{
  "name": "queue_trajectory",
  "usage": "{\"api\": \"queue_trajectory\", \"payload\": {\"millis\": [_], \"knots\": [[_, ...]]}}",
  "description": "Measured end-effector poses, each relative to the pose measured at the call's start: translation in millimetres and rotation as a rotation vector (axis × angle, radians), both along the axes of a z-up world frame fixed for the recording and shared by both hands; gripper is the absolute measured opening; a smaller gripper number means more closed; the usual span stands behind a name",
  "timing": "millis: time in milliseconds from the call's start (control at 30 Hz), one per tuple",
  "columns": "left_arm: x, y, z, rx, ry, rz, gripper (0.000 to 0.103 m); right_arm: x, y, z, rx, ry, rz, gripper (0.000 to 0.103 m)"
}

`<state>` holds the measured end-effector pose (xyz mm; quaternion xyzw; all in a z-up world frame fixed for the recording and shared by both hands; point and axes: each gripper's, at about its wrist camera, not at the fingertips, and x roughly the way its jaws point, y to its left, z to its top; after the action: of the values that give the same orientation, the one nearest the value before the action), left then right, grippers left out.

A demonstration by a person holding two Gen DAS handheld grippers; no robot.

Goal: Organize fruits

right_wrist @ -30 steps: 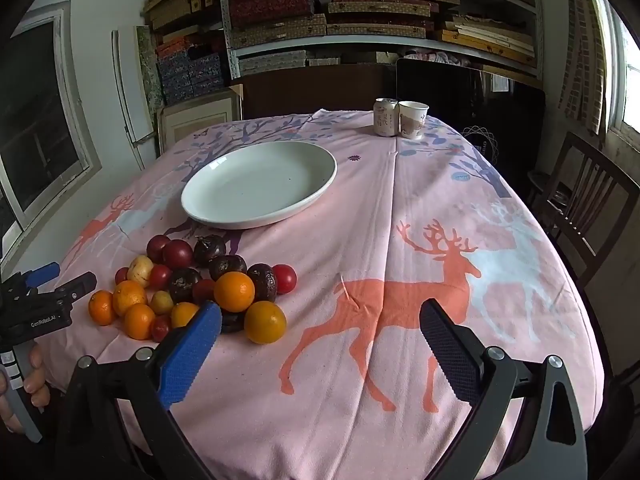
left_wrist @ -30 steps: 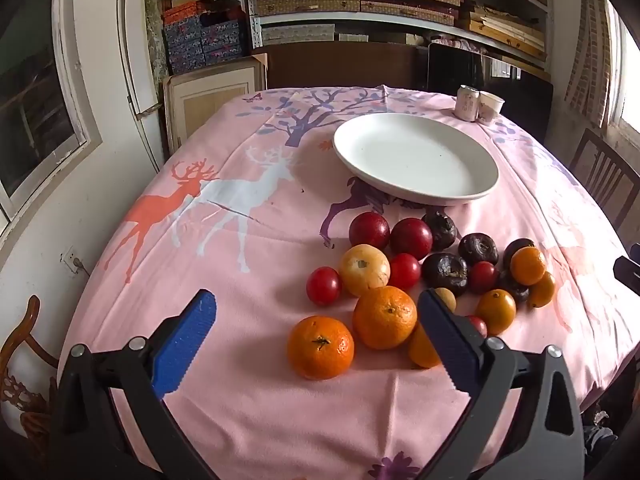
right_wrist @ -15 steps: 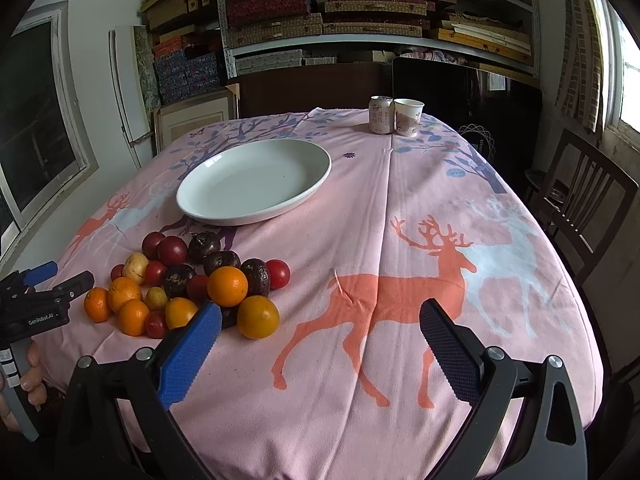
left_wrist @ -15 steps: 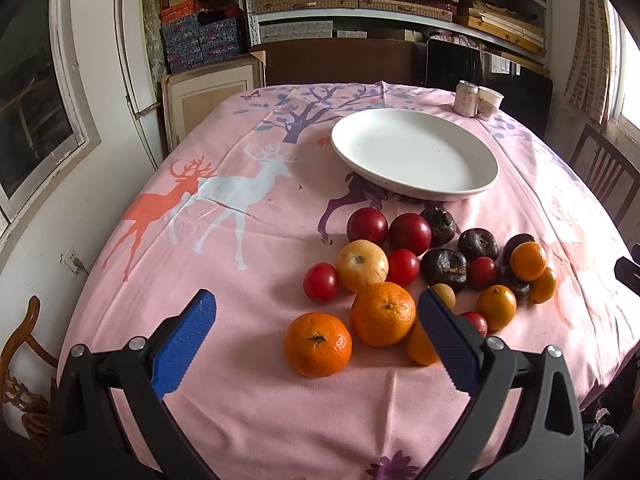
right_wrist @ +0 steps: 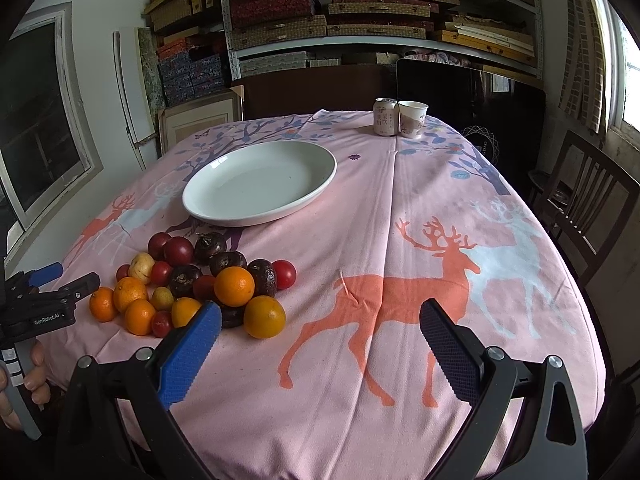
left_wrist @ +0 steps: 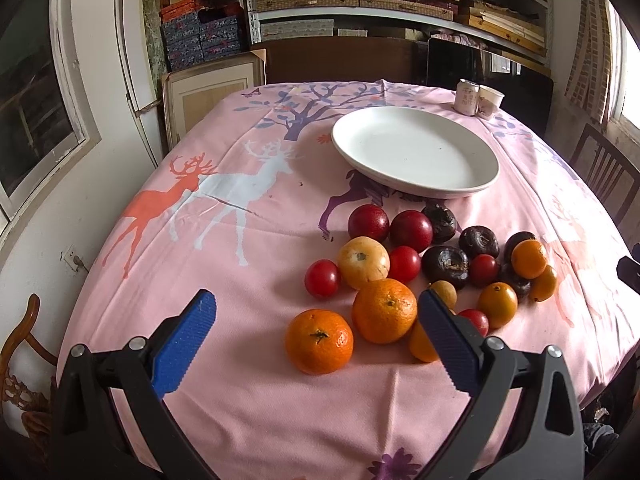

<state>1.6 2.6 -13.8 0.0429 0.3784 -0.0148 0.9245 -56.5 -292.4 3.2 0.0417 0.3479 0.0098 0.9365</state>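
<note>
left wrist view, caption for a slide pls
Open left gripper hovering before loose fruit pile, white plate empty behind.

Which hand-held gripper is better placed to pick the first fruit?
Left. The left hand-held gripper is open with the nearest round orange tangerine between its fingers; the right hand-held gripper faces bare cloth.

Pink cloth tablecloth [left_wrist: 248,380], matt and a bit creased. Glossy white glazed plate [left_wrist: 416,154]. Shiny smooth red fruits [left_wrist: 411,225], dimpled peel on the oranges [left_wrist: 319,341], wrinkly dark ones [left_wrist: 446,265]. Ribbed blue pads [right_wrist: 188,358] on matt black plastic. Metal can [right_wrist: 385,116], paper cup [right_wrist: 412,119].
</note>
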Motion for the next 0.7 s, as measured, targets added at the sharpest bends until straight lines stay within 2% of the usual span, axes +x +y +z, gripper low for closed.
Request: {"api": "queue_trajectory", "payload": {"millis": [700], "knots": [[-1.8, 0.2, 1.0, 0.007, -0.004, -0.001, 0.099, -2.5, -1.1, -4.9, 0.015, 0.018, 0.001, 0.1]]}}
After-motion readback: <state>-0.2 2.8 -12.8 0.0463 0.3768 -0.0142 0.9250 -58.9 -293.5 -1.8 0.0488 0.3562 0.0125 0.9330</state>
